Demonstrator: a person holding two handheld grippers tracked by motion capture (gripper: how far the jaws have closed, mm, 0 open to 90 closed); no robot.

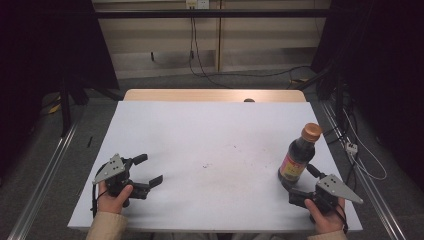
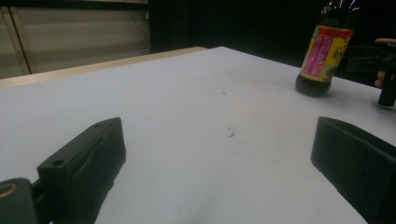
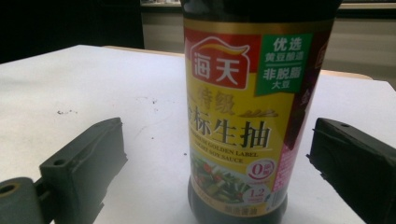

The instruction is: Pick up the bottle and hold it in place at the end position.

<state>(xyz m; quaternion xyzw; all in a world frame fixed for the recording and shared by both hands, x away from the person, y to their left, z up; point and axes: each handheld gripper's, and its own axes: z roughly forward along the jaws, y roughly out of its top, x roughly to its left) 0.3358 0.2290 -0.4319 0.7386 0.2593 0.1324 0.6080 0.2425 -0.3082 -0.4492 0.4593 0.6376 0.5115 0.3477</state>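
- Right gripper view: right gripper (image 3: pixel 215 158) jaws spread wide, one on each side of the soy sauce bottle (image 3: pixel 243 121). Visible gaps both sides, pads not touching the label. Nothing held.
- High view: right gripper (image 1: pixel 298 182) sits low at the near-right of the table, aimed at the bottle's lower body. Person's right hand (image 1: pixel 325 217) behind it.
- Soy sauce bottle (image 1: pixel 299 156) stands upright on the white table top (image 1: pixel 200 140), near the right edge, orange-brown cap (image 1: pixel 312 131) on. Dark liquid, yellow and red label facing the right gripper.
- Left gripper (image 1: pixel 145 172) at the near-left, well apart from the bottle, jaws fully apart, empty. Left hand (image 1: pixel 114 196) wraps its body.
- Left gripper view: bare table between the left gripper (image 2: pixel 219 154) jaws; bottle (image 2: pixel 323 51) far off at upper right.
- My read: next step is a squeeze on the bottle by the right gripper.
- Risks:
  - Grip point is low on a tall bottle with its weight above, so a lift could let it tip in the jaws.
  - Glossy label plus round body: pads may slip or the bottle may rotate if the squeeze is off-centre.
  - One jaw landing first would shove the bottle sideways; right table edge is close, so a topple could go off it.
  - Pushing in further before closing could knock it over.
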